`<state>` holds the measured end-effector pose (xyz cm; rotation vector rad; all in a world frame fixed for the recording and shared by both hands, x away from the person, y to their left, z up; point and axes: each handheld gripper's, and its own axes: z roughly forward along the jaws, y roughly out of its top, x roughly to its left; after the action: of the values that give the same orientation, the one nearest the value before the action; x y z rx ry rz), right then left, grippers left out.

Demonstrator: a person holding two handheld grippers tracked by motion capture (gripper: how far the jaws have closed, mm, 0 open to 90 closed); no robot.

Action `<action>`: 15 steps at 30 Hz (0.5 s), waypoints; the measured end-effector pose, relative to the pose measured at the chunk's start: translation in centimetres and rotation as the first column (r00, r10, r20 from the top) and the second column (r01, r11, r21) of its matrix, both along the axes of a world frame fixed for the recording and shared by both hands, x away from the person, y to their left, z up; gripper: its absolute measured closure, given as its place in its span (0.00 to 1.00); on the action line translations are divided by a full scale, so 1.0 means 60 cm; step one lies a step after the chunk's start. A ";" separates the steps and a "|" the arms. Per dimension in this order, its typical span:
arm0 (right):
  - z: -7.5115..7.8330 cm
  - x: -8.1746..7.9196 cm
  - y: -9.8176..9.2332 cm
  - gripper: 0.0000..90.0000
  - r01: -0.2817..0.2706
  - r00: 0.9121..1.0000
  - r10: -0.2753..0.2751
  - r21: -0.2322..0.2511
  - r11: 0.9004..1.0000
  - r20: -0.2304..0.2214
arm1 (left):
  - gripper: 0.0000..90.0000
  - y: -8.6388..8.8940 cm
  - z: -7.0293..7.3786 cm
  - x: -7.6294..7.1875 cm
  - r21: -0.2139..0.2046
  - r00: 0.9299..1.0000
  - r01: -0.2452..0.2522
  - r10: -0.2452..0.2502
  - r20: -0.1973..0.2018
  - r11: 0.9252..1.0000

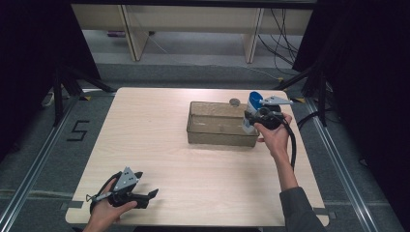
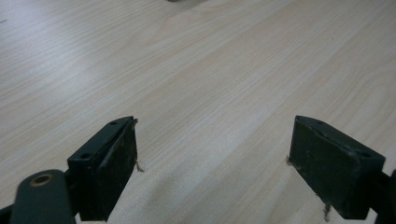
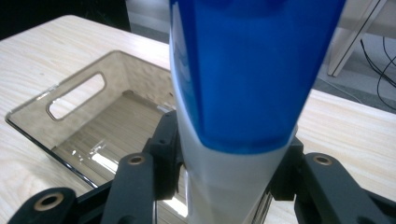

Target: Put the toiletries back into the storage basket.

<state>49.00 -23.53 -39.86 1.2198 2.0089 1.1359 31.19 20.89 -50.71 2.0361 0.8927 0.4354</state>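
Two hand-held grippers, both black: the left gripper [image 1: 153, 194] carries a grey three-cornered plate [image 1: 126, 179] dotted with small dark holes, and the right gripper [image 1: 249, 117] bears a matching grey plate [image 1: 275, 100]. A thick black cable [image 1: 291, 140] loops from the right one. Up close, the left gripper's flat black pads [image 2: 122, 165] look worn, with frayed threads at their edges; brass-ringed rivets [image 3: 136, 160] stud the linkage arms. A grey sleeve [image 1: 299, 208] covers the right forearm.
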 end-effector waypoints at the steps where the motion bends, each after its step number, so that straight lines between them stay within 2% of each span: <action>1: 0.000 -0.001 0.000 0.62 -0.002 1.000 0.002 -0.001 1.000 -0.020 | 0.17 0.000 0.000 0.000 0.000 1.000 -0.002 0.002 0.001 1.000; 2: -0.002 0.002 -0.001 0.62 -0.011 1.000 0.011 -0.019 1.000 -0.005 | 0.17 0.003 0.001 0.002 0.029 1.000 0.005 -0.005 0.003 1.000; 3: -0.005 0.000 0.000 0.63 0.000 1.000 0.000 -0.005 1.000 -0.024 | 0.17 0.002 0.001 0.001 0.022 1.000 0.006 -0.006 0.002 1.000; 6: -0.010 0.002 -0.001 0.62 -0.001 1.000 0.001 -0.019 1.000 -0.011 | 0.17 0.000 0.000 0.000 0.000 1.000 -0.002 0.002 0.001 1.000; 9: -0.017 0.003 -0.002 0.62 -0.001 1.000 0.000 -0.009 1.000 -0.023 | 0.17 0.000 0.000 0.000 0.000 1.000 0.002 -0.002 -0.002 1.000; 10: -0.019 0.005 -0.003 0.62 -0.002 1.000 0.001 -0.023 1.000 -0.016 | 0.17 0.000 0.000 0.000 0.000 1.000 0.000 0.000 0.000 1.000; 11: -0.023 0.004 -0.002 0.62 -0.003 0.999 0.003 -0.005 1.000 -0.040 | 0.17 0.000 0.000 0.000 0.002 1.000 -0.004 0.004 0.002 1.000; 13: -0.024 0.005 -0.003 0.62 -0.002 0.999 0.002 -0.015 1.000 -0.036 | 0.17 0.000 0.000 0.000 0.000 1.000 0.000 0.000 0.000 1.000; 14: -0.026 0.003 0.000 0.62 0.009 0.999 -0.009 -0.001 1.000 -0.049 | 0.17 0.000 0.000 0.000 0.000 1.000 0.001 -0.001 -0.001 1.000; 15: -0.028 0.007 -0.005 0.62 -0.008 1.000 0.008 -0.037 0.999 -0.017 | 0.17 0.000 0.000 0.000 0.000 1.000 0.000 0.000 -0.001 1.000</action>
<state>49.44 -23.82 -41.55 1.2073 2.0397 1.0909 31.20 20.88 -50.72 2.0362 0.8935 0.4352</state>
